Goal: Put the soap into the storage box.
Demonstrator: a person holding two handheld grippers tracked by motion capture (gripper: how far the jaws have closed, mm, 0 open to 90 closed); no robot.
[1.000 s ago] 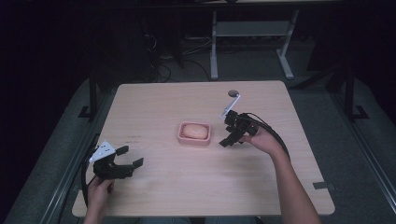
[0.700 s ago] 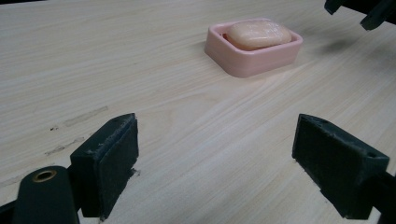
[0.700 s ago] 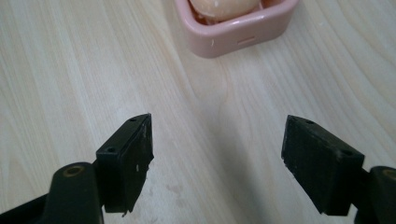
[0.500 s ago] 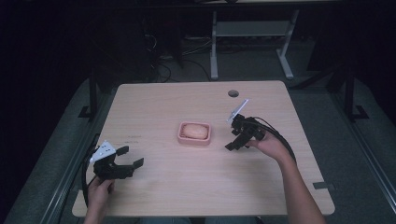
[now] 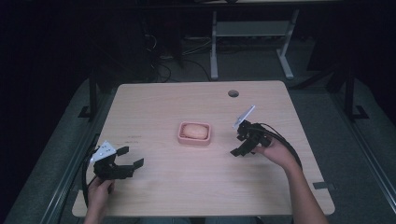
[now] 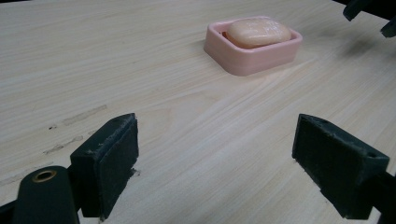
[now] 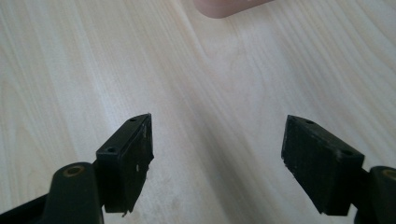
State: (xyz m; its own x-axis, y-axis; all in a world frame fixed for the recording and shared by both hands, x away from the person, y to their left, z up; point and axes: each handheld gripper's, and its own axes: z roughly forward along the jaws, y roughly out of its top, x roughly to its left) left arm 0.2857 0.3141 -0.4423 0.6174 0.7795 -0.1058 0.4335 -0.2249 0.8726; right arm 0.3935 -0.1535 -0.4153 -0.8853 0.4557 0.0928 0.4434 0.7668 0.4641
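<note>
Soap [image 5: 194, 130] — pale peach, oval — lies in pink dish [image 5: 182, 138].

The table [image 5: 196, 186] is pale, light-brown wood with fine streaked grain; the dish [image 5: 194, 138] at the frame's centre is pink; the soap [image 5: 194, 130] in it is peach; both grippers, lower left [image 5: 125, 158] and centre right [image 5: 239, 145], are black, each topped with a grey plate.

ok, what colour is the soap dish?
Pink. The soap dish holds a paler peach soap bar; the left gripper view shows it best.
</note>
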